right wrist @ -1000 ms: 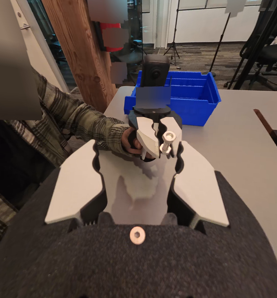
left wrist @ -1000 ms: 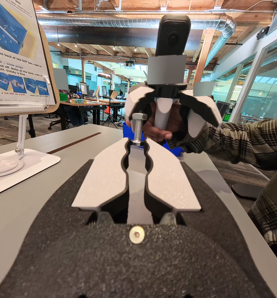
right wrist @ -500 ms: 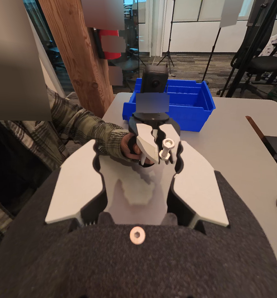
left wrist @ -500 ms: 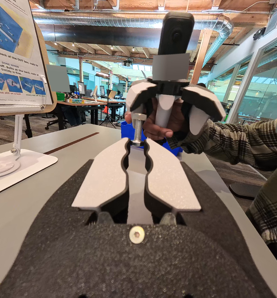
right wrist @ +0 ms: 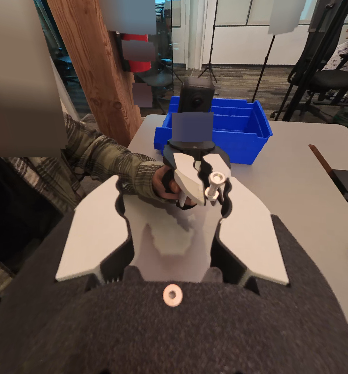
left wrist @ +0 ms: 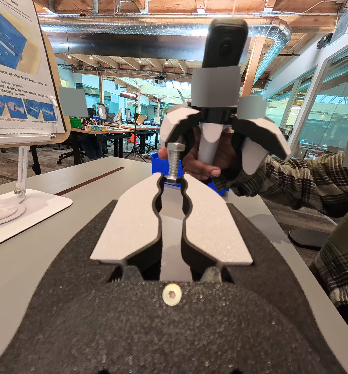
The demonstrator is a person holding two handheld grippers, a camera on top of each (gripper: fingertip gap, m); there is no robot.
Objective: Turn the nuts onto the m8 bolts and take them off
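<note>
Bolt (left wrist: 174,159) and nut (left wrist: 171,179) stand upright at the tip of the left gripper (left wrist: 171,178) in the left wrist view: its fingers pinch the nut, threads rising to the hex head. The right gripper (left wrist: 225,149) faces it, tilted down, fingers spread wide, one fingertip (left wrist: 170,129) just above the head. To do this well, I judge the right fingers should close squarely on the head's flats while the left keeps the nut steady. In the right wrist view, the bolt (right wrist: 214,185) sits above the table (right wrist: 290,182), near the right-hand finger (right wrist: 248,222) of the open right gripper (right wrist: 173,194), with the blue bin (right wrist: 248,137) behind; the left hand (right wrist: 165,184) grips its handle level.
</note>
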